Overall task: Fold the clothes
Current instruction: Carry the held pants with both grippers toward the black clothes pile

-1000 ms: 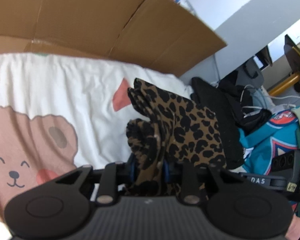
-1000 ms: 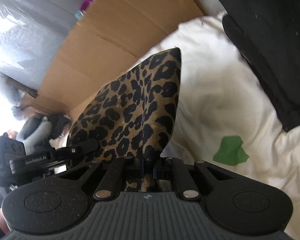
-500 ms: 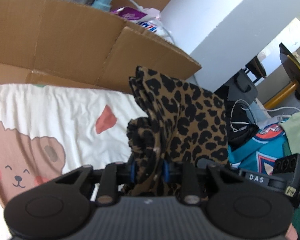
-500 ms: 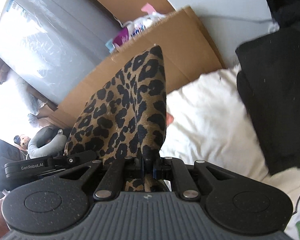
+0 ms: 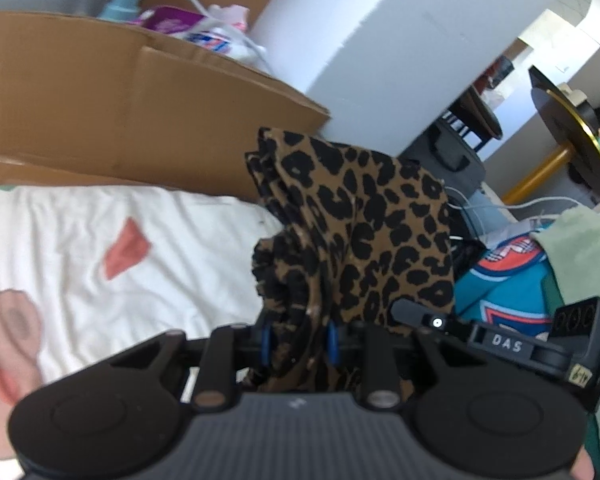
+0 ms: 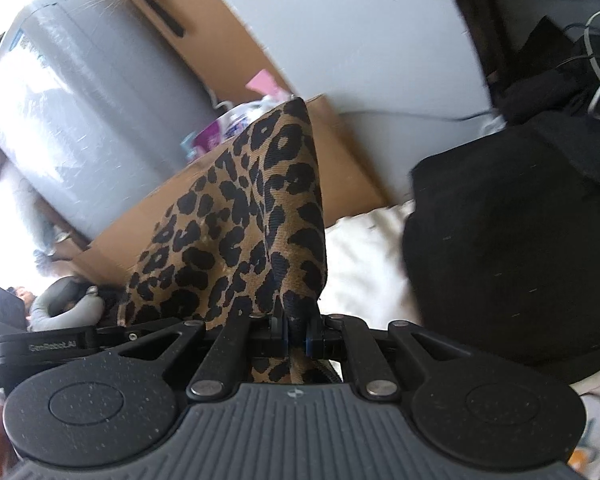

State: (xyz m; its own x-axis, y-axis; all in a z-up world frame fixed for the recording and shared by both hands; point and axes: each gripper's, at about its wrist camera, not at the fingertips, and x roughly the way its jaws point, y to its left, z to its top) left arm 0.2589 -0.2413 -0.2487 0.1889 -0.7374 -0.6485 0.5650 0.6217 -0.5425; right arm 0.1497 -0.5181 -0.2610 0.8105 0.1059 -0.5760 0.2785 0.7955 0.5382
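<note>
In the left wrist view, our left claw [image 5: 298,340] grasps a thick bunch of the soft leopard-print fabric garment [image 5: 364,232] above the white bear-print bedsheet [image 5: 80,240]. In the right wrist view, our right claw [image 6: 296,330] pinches a thin fold [image 6: 252,216]; it looks light and limp, best taken at the corners.

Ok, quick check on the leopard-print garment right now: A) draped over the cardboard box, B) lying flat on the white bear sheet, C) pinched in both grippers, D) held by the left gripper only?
C: the leopard-print garment is clamped between the jaws of the left gripper and, in the right wrist view, the right gripper also pinches an edge of it.
</note>
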